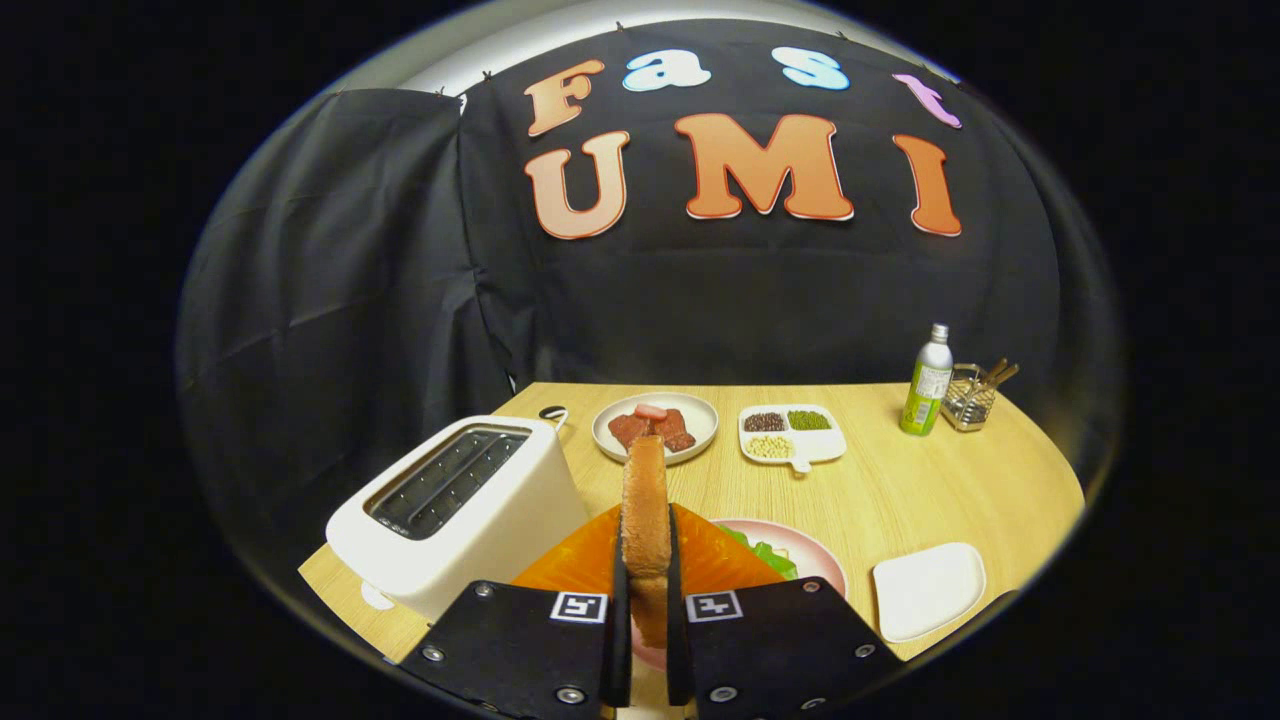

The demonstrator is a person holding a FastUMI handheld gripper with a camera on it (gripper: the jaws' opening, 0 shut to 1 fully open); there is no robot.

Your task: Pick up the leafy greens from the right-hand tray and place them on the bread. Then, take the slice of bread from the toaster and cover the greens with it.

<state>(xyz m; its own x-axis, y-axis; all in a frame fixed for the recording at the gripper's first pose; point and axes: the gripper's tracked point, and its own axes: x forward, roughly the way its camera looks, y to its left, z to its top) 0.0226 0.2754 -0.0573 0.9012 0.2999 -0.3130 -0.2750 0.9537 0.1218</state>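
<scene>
My gripper is shut on a slice of bread, held upright on its edge between the two fingers, above the table. Just beyond and under the fingers lies a pink plate with leafy greens on it; the bread under the greens is hidden by the fingers. The white toaster stands to the left of the fingers, both slots looking empty. A white tray with nothing on it lies to the right of the pink plate.
Farther back on the wooden table are a round plate of red meat pieces, a white divided dish of beans and seeds, a green-labelled bottle and a wire holder with sticks.
</scene>
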